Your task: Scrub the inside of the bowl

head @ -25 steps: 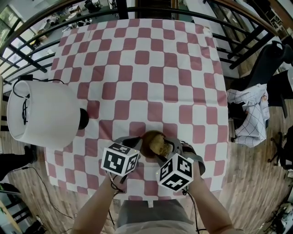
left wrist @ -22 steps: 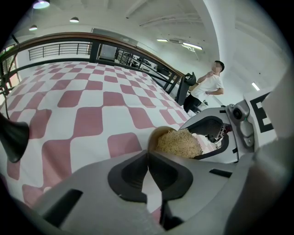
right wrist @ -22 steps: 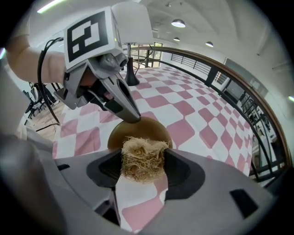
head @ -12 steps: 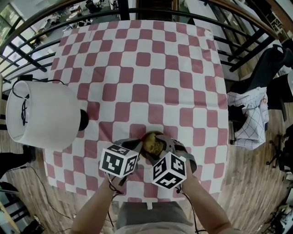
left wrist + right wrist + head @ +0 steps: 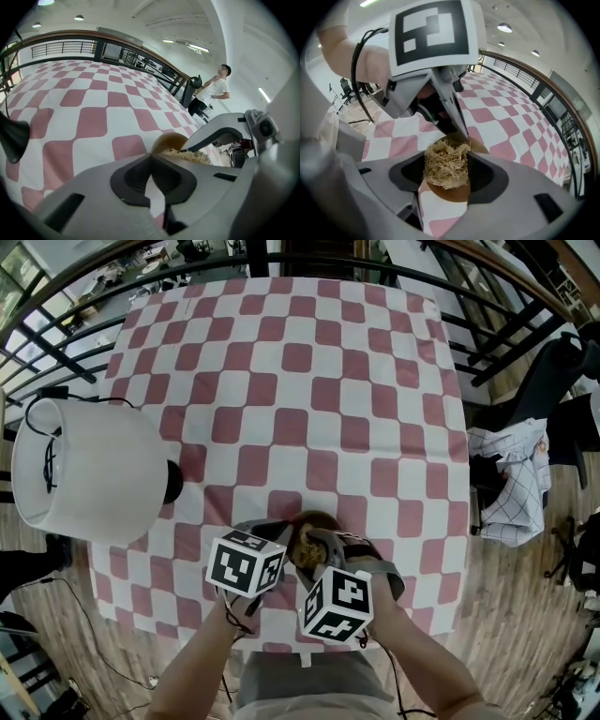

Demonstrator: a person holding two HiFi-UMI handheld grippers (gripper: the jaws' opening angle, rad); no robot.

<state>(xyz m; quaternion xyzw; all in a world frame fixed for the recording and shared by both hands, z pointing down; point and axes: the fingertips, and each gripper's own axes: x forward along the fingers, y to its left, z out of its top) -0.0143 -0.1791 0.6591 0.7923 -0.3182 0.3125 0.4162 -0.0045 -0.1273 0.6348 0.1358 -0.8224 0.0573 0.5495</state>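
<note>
Fibres of a tan scrubber (image 5: 445, 163) sit pinched in your right hand-held gripper (image 5: 446, 157), over the brown bowl (image 5: 449, 194). Your left hand-held gripper (image 5: 152, 157) is clamped on the bowl's rim, just ahead of it.

A small brown bowl (image 5: 315, 520) stands upright at the frame's lower centre, with a straw-coloured, fibrous scrubber (image 5: 446, 164) inside it.
</note>
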